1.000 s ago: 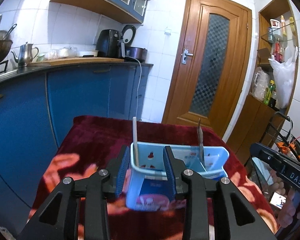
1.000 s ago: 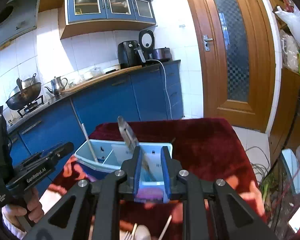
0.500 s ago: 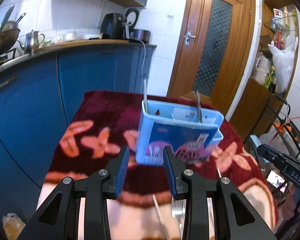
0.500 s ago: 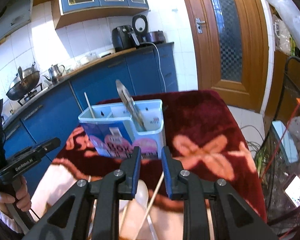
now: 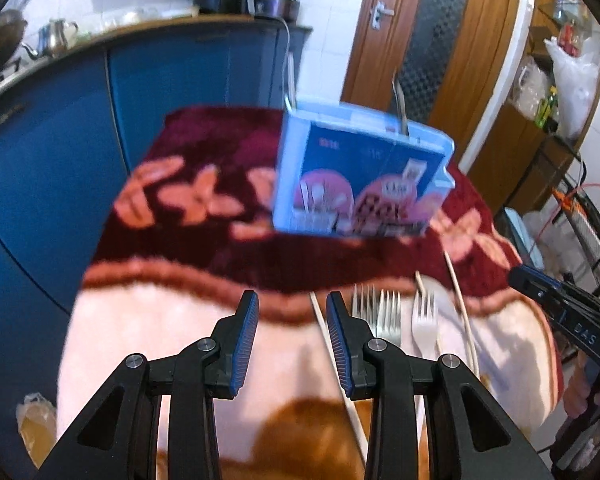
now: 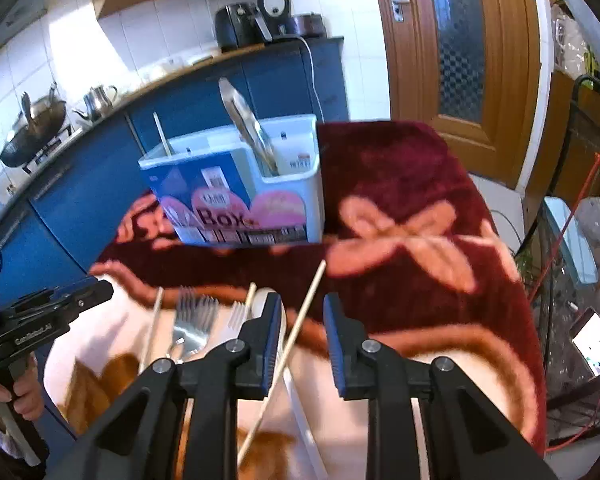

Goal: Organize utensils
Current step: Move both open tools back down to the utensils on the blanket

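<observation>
A light blue utensil box (image 5: 360, 176) (image 6: 236, 184) stands on the dark red part of the cloth. It holds a metal utensil (image 6: 248, 124) and one chopstick (image 6: 162, 136). Nearer me, forks (image 5: 376, 312) (image 6: 192, 312) and loose chopsticks (image 5: 460, 300) lie on the pale part. My left gripper (image 5: 291, 300) hovers open over bare cloth, left of the forks, with nothing between its pads. My right gripper (image 6: 302, 300) is open above a loose chopstick (image 6: 313, 288) that lies on the cloth beneath the gap. A white spoon (image 6: 260, 300) is partly hidden by its left finger.
The flowered blanket (image 5: 188, 200) covers the table, with its edges falling away left and right. Blue kitchen cabinets (image 5: 60, 140) stand behind on the left, a wooden door (image 6: 460, 40) behind. A wire rack and cables (image 6: 580, 200) crowd the right side. A hand (image 6: 4, 392) holds the left gripper's handle.
Both grippers have drawn back from the blue box and tipped downward. The box now sits farther off, and the forks and chopsticks on the cloth have come into view.
</observation>
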`<state>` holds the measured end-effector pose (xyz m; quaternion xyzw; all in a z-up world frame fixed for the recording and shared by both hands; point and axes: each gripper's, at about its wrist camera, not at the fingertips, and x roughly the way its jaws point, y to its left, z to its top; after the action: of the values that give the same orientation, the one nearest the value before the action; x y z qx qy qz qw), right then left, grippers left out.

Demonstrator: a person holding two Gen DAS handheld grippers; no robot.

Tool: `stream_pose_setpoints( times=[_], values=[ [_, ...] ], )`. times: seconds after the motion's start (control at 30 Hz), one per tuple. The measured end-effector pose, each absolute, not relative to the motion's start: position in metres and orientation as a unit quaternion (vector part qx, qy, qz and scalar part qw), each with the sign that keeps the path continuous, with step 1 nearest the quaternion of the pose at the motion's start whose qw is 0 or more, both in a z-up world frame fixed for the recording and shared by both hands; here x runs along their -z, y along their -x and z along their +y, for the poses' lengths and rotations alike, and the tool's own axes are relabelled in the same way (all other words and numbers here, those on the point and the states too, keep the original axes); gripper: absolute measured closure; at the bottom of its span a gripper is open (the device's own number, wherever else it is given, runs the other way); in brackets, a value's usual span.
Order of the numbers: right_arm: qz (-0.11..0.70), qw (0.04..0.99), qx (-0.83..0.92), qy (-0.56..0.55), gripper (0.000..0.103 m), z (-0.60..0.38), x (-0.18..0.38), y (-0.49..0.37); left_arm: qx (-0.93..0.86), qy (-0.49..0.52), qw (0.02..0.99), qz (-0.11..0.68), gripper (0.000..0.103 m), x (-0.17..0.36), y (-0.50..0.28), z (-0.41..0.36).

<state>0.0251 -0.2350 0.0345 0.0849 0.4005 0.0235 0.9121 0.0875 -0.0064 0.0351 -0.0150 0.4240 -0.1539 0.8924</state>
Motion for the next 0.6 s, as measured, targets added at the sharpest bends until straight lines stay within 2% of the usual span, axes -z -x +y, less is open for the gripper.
stream_pose_setpoints(
  times=[0.6],
  values=[
    [0.447, 0.890, -0.029, -0.085, 0.075, -0.234, -0.012, -0.036, 0.178, 0.001, 0.841, 0.511, 0.067, 0.008, -0.096, -0.029]
  ],
)
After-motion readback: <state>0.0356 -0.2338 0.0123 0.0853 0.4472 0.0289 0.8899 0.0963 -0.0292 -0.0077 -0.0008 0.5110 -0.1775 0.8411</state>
